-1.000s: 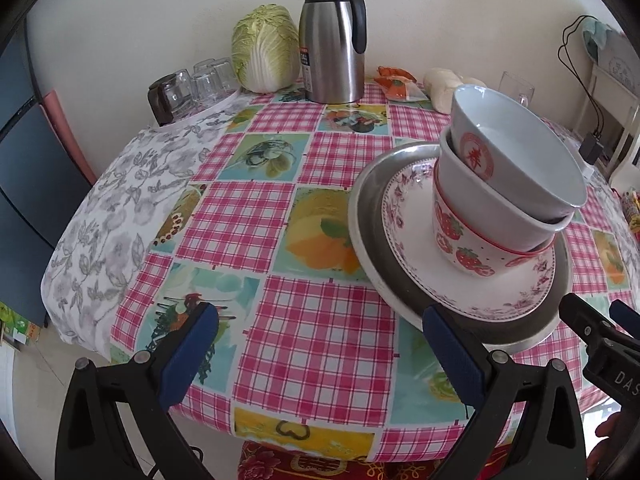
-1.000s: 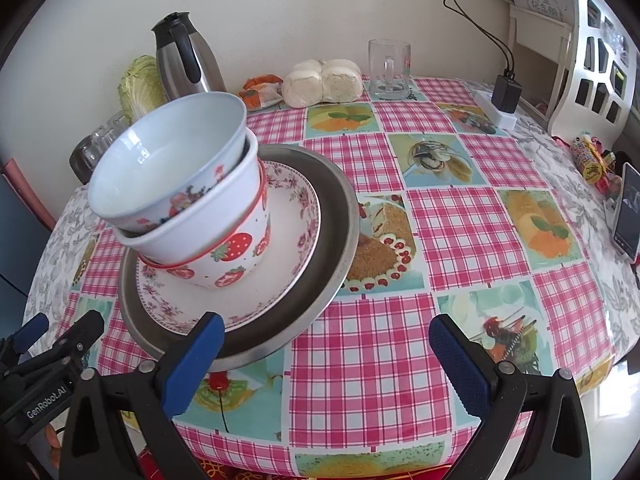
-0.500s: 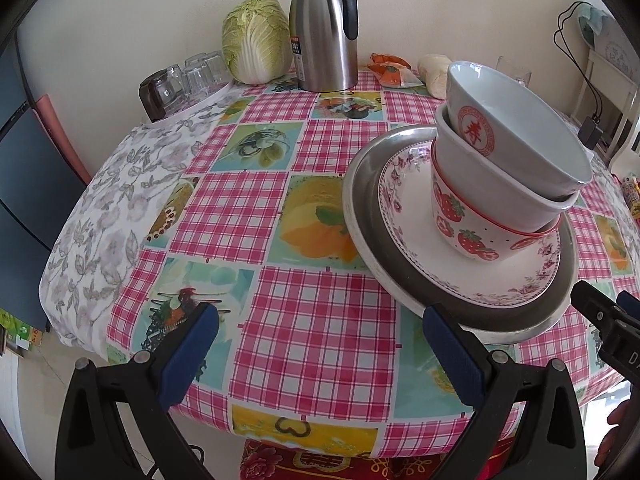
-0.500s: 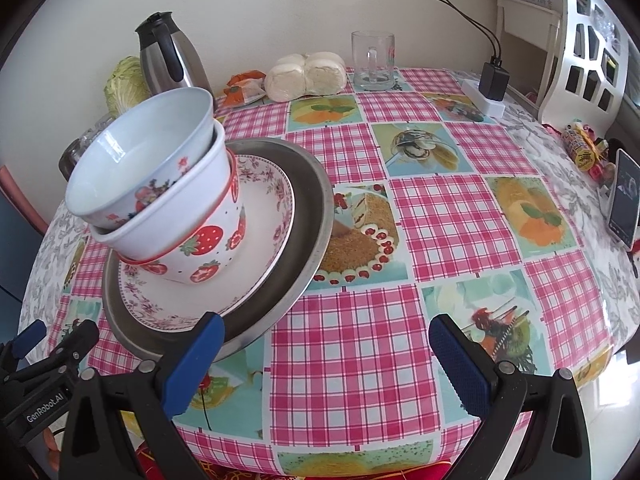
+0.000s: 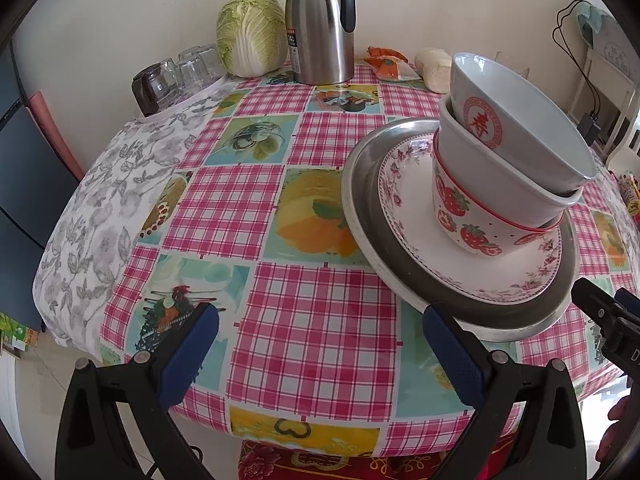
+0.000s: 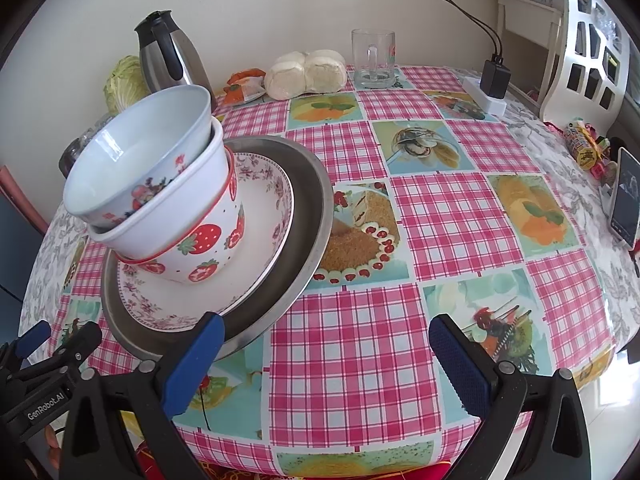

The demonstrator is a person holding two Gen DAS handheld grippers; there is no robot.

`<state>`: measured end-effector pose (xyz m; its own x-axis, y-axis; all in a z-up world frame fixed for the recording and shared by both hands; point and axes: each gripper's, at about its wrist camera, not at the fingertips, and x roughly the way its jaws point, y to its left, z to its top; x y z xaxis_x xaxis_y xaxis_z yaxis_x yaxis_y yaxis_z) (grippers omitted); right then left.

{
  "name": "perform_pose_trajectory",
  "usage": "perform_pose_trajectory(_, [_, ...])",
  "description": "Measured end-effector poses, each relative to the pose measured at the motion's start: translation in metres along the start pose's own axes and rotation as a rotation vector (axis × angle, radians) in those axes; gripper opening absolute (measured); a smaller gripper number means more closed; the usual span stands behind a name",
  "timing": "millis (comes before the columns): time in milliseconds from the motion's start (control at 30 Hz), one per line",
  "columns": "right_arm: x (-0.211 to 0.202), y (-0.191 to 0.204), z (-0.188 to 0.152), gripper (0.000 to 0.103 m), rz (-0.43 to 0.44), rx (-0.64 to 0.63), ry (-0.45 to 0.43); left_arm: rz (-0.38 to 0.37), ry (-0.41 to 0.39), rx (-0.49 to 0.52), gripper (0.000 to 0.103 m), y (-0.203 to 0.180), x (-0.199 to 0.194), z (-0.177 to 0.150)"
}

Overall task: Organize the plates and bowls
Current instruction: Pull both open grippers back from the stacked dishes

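Left wrist view: the stack sits on the near part of the table (image 5: 304, 320), right of centre. From the bottom up it is a metal tray (image 5: 362, 208), a floral plate (image 5: 404, 200), a strawberry bowl (image 5: 460, 216), a plain white bowl (image 5: 480, 160) and a top bowl (image 5: 516, 120), which leans. The left claw (image 5: 316, 356) is spread wide and empty, its right finger just before the tray rim. The right claw (image 6: 326, 364) is also spread and empty, its left finger at the tray's near edge. The stacking looks finished. If the stack must be shifted, grip the tray rim from both sides, keep it level, and move slowly, since the leaning bowls could slide.
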<state>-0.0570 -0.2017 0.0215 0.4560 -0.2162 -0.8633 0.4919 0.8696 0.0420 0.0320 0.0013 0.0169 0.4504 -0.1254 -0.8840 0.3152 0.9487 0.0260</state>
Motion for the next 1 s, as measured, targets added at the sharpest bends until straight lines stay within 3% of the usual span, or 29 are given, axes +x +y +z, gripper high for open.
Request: perform_pose_trajectory(1000, [0.0031,-0.0054,0.0013,0.103,-0.003,0.006,0.005,0.018,-0.011,0.046,0.102,-0.0031,0.0023,0.0033])
